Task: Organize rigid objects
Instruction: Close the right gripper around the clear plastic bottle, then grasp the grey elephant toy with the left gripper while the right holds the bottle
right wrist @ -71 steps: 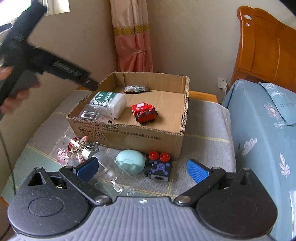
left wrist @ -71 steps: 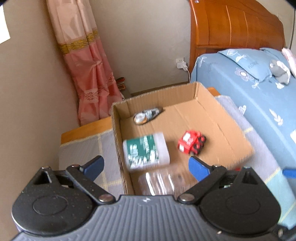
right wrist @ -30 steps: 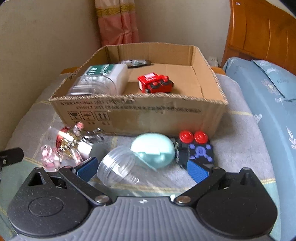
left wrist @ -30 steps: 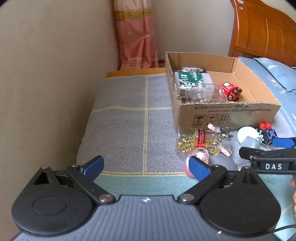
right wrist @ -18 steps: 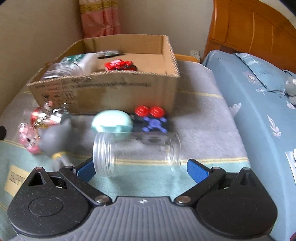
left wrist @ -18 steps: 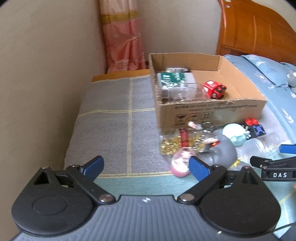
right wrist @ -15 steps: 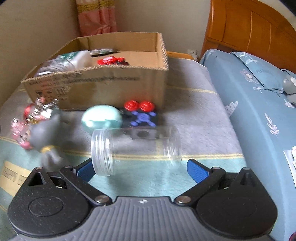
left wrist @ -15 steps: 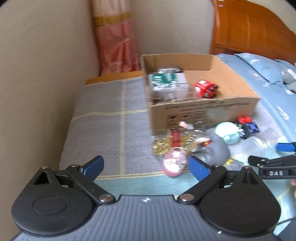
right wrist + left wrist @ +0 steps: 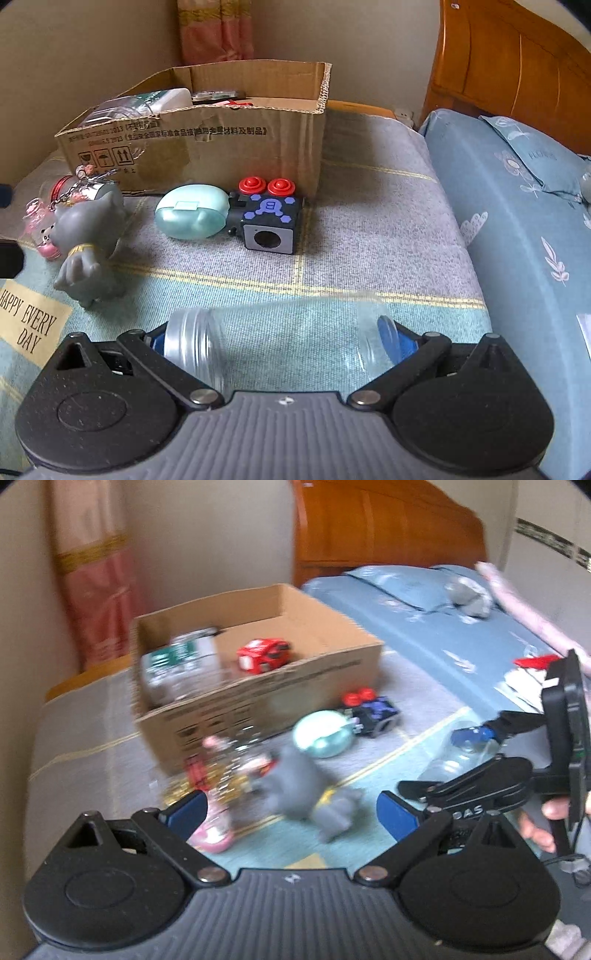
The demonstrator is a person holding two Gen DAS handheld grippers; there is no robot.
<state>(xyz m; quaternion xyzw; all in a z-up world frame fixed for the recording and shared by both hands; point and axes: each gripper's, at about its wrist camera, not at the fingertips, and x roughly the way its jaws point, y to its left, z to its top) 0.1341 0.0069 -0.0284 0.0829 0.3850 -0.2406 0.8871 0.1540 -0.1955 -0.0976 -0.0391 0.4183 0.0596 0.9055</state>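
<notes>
A clear plastic jar (image 9: 280,332) lies on its side between the fingers of my right gripper (image 9: 273,341), which is wide open around it; the jar also shows in the left wrist view (image 9: 458,753). My left gripper (image 9: 291,808) is open and empty above a grey cat figure (image 9: 306,794), which also shows in the right wrist view (image 9: 88,240). A cardboard box (image 9: 207,140) holds a red toy car (image 9: 264,655), a green-labelled white bottle (image 9: 177,661) and a clear jar. A mint oval case (image 9: 192,212) and a black cube toy with red buttons (image 9: 269,218) lie in front of the box.
A pink keychain ball (image 9: 212,830), gold beads and a keyring charm (image 9: 74,188) lie left of the cat. A grey and teal blanket (image 9: 369,221) covers the surface. A blue bed (image 9: 517,206) with a wooden headboard is on the right, a wall on the left.
The right gripper has moved down and forward so the clear jar now lies between its fingers. The left gripper has swung right, over the grey cat.
</notes>
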